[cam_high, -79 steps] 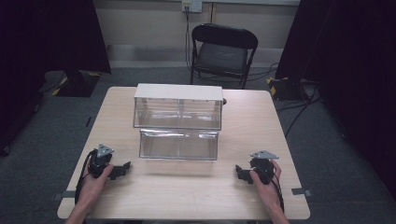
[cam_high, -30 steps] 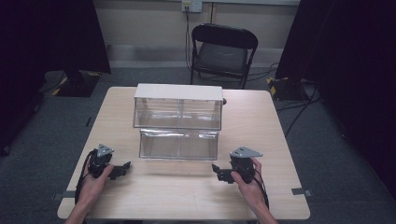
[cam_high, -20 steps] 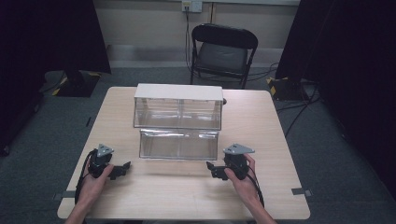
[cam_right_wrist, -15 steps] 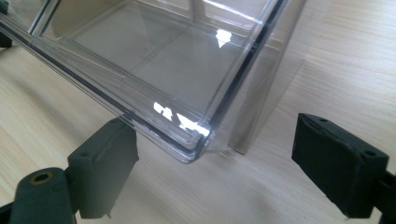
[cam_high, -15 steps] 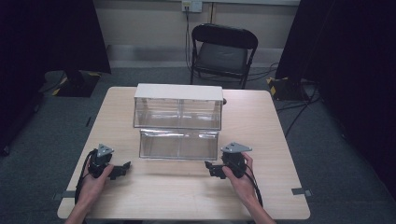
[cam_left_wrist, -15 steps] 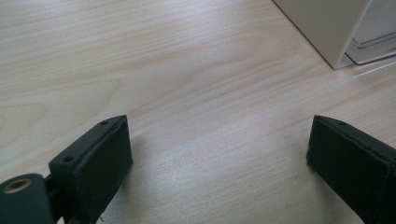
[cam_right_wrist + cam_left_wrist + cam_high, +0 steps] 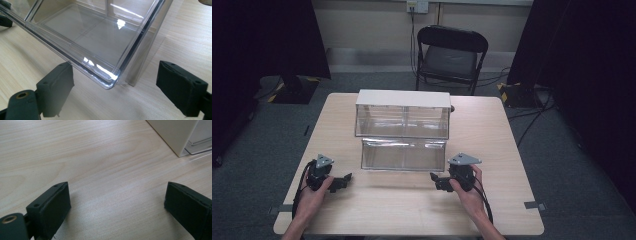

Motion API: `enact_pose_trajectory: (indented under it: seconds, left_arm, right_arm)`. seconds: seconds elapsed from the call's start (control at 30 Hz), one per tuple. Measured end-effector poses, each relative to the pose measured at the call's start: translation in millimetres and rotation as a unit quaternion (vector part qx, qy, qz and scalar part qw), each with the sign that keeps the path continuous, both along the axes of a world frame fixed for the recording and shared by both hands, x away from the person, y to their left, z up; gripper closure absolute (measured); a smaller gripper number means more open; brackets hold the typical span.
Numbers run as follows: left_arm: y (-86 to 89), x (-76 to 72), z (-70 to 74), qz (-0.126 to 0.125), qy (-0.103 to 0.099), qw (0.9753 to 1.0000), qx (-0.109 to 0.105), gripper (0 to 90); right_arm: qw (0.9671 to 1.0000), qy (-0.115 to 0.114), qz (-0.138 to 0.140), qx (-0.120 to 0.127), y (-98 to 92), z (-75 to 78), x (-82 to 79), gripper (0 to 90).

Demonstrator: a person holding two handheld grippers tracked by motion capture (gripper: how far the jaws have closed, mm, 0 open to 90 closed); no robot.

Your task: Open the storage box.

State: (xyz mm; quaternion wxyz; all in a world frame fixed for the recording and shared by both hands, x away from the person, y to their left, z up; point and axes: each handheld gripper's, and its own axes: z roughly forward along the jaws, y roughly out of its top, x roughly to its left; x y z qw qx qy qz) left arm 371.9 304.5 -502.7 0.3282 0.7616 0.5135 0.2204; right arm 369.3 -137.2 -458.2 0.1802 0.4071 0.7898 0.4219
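The wooden tabletop (image 7: 512,150) carries a white-topped cabinet (image 7: 403,114) of clear plastic near its far middle, divided into two side-by-side compartments, both bare as far as the clear walls let one see. No brand, label or writing can be read on it or on anything else in view.

A clear drawer (image 7: 404,154) is pulled out of the cabinet's lower level toward the person; a middle rib splits it in two and nothing lies in either half.

The right gripper (image 7: 438,181) sits just off the drawer's front right corner. In the right gripper view that rounded corner (image 7: 110,83) lies between the spread fingers (image 7: 56,87), nearer the left one; whether it touches is unclear. These fingers are wide apart and hold nothing.

The left gripper (image 7: 343,180) rests on the tabletop near the person's edge, well to the left of the drawer. In the left gripper view its fingers (image 7: 50,207) are likewise wide apart over bare wood, with the cabinet's white corner (image 7: 175,135) farther ahead.
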Motion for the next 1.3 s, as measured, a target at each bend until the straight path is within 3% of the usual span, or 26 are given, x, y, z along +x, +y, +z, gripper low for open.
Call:
enact_pose_trajectory:
  seconds: [0.83,0.87,1.3]
  left_arm:
    - [0.0,0.0,0.0,0.000,0.000,1.0000,0.000,6.1]
    - [0.0,0.0,0.0,0.000,0.000,1.0000,0.000,6.1]
    - [0.0,0.0,0.0,0.000,0.000,1.0000,0.000,6.1]
  right_arm:
    - [0.9999,-0.002,-0.007,-0.008,0.6,1.5,-2.3,14.5]
    - [1.0000,0.000,0.001,0.005,-0.4,2.8,-3.0,14.2]
    - [0.9999,-0.006,0.005,0.010,-0.7,6.5,-5.4,14.1]
